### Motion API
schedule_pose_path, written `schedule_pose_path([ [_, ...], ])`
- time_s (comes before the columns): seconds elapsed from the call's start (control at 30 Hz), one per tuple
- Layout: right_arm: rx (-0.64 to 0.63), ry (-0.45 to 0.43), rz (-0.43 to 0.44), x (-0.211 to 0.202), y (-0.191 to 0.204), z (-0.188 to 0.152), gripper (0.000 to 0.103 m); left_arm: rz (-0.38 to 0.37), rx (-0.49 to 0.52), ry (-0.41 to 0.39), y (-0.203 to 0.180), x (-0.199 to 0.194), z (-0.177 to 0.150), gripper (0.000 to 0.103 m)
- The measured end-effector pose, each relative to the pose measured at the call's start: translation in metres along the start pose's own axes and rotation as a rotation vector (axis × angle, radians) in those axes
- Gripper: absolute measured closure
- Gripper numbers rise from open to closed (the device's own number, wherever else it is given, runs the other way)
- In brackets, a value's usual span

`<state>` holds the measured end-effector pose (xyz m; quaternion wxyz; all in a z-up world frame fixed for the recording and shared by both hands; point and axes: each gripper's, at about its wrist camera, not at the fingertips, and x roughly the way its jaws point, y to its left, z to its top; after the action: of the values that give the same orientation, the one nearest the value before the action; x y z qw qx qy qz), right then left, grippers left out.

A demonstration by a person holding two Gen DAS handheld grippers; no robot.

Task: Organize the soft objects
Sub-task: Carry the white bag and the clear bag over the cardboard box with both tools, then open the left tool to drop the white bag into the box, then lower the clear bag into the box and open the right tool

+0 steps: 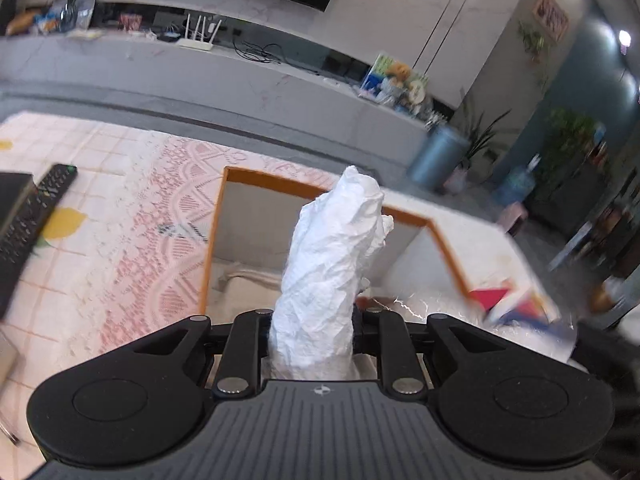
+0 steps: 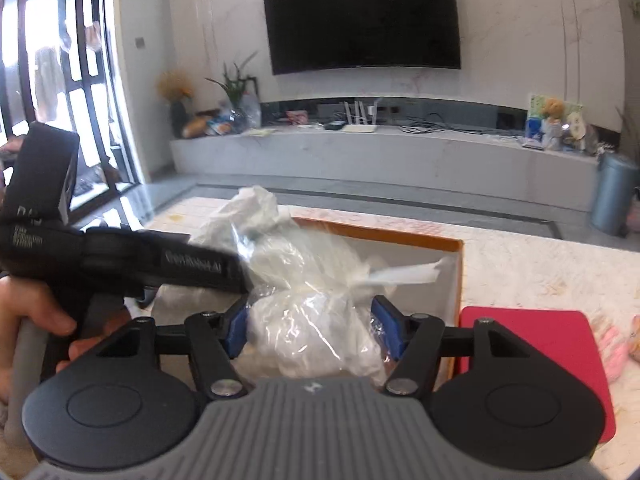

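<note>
Lying in box [image 1: 412, 222]: cloth [image 1: 244, 280]

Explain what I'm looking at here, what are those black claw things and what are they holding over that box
Those are two handheld grippers; a person squeezes a handle to work each, and each carries a camera looking along its fingers. One picture comes from the left gripper, clamped on a crumpled white paper wad. The other comes from the right gripper, whose blue pads grip a clear plastic bag of white stuffing; the person's hand on the other tool shows at its left. Both hang over an open orange-rimmed white box on a pink lace tablecloth. A black remote control and a flat red pad lie nearby.
</note>
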<state>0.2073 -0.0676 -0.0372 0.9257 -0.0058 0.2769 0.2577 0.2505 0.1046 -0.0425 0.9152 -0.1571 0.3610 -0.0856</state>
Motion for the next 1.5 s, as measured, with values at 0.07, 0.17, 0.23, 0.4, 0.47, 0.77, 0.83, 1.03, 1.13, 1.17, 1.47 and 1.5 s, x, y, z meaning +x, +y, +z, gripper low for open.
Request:
schedule_pose_path([
  [0.07,0.04,0.017,0.0,0.004,-0.005,0.001,0.048,0.04,0.013,-0.006,0.004,0.002,-0.005,0.078],
  [0.17,0.036,0.038,-0.012,0.005,-0.002,0.001,0.049,0.089,0.041,-0.016,0.001,0.001,-0.008,0.069],
  [0.23,0.002,0.05,-0.031,0.005,0.002,0.003,0.049,0.095,0.042,-0.04,-0.001,-0.009,-0.011,0.044],
  [0.4,-0.09,0.123,-0.027,0.002,0.005,0.001,0.047,0.062,-0.011,-0.079,-0.005,-0.03,-0.009,0.012],
  [0.47,-0.161,0.186,-0.018,0.001,0.009,-0.003,0.04,0.073,-0.03,-0.116,-0.003,-0.04,-0.006,0.012],
  [0.77,-0.632,0.561,0.041,0.007,0.031,-0.023,0.048,0.117,-0.077,-0.207,0.014,-0.072,0.006,0.012],
  [0.83,-0.691,0.573,0.046,0.0,0.034,-0.021,0.053,0.113,-0.087,-0.195,0.016,-0.07,0.005,0.012],
  [1.03,-0.706,0.453,0.022,-0.012,0.04,0.013,0.055,0.131,-0.073,-0.204,0.016,-0.069,0.004,0.012],
  [1.13,-0.628,0.363,-0.02,0.001,0.039,0.032,0.054,0.134,-0.062,-0.2,0.017,-0.069,0.004,0.012],
  [1.17,-0.597,0.337,-0.034,0.008,0.037,0.037,0.054,0.139,-0.054,-0.191,0.018,-0.068,0.004,0.012],
  [1.47,-0.295,0.089,-0.195,0.07,0.025,0.061,0.053,0.228,-0.023,-0.174,0.026,-0.07,0.0,0.012],
  [1.5,-0.312,0.095,-0.22,0.079,0.027,0.058,0.052,0.23,-0.029,-0.174,0.027,-0.07,0.001,0.012],
])
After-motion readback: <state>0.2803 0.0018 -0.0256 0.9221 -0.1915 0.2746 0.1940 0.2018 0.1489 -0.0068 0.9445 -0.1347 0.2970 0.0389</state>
